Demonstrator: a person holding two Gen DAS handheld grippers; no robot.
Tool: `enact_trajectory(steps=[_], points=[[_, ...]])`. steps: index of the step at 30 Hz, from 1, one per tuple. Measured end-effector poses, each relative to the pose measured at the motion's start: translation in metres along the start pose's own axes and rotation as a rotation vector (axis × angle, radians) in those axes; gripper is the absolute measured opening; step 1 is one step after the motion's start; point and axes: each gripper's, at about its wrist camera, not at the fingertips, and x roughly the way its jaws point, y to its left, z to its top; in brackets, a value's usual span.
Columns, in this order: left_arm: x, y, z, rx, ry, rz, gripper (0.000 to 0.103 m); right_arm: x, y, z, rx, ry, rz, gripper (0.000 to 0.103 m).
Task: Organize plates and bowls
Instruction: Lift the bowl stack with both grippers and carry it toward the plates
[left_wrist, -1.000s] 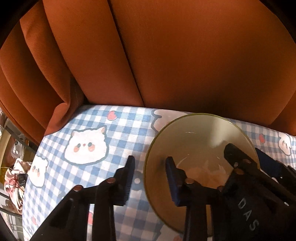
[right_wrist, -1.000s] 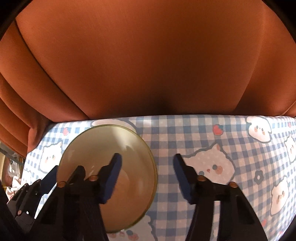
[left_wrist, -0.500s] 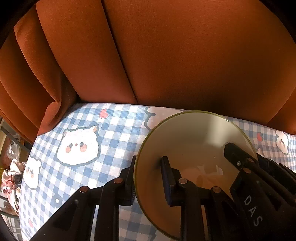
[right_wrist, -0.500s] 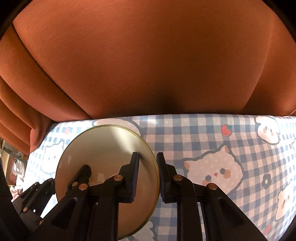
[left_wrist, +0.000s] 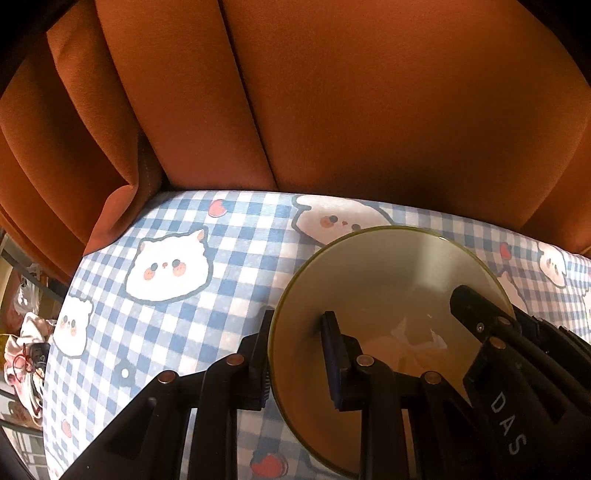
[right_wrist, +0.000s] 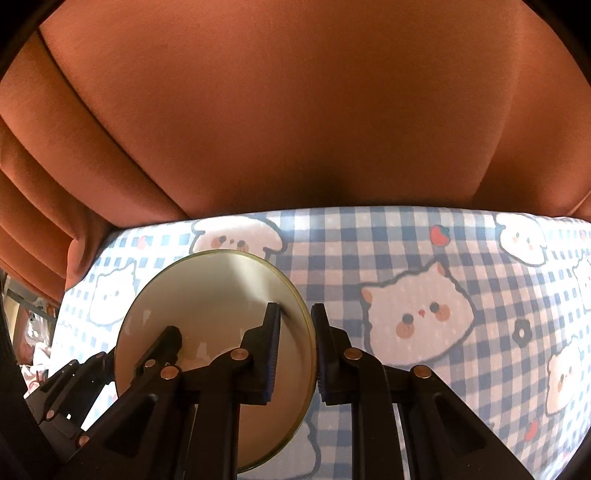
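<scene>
A cream bowl with a thin green rim (left_wrist: 388, 280) sits over the blue-and-white checked tablecloth. My left gripper (left_wrist: 297, 354) is shut on the bowl's left rim, one finger outside and one inside. My right gripper (right_wrist: 295, 343) is shut on the bowl's (right_wrist: 214, 295) right rim, one finger inside and one outside. Each gripper shows in the other's view, at the far side of the bowl. I cannot tell whether the bowl rests on the cloth or is lifted off it.
The table's cat-print cloth (right_wrist: 417, 314) spreads to the right and left (left_wrist: 166, 266). An orange curtain (left_wrist: 332, 103) hangs close behind the table's far edge. Clutter shows past the table's left edge (left_wrist: 26, 343).
Both grippers closed onto the bowl's rim over the last second: the right first, then the left. The bowl now sits a little lower in both views.
</scene>
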Motion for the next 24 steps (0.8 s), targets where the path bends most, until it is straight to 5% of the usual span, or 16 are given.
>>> enact_trajectory(steps=[24], points=[[-0.145,0.032,-0.004,0.064,-0.178,-0.119,0.022,-0.154,0.040,-0.015,0.064,-0.175,-0.092,0.021]])
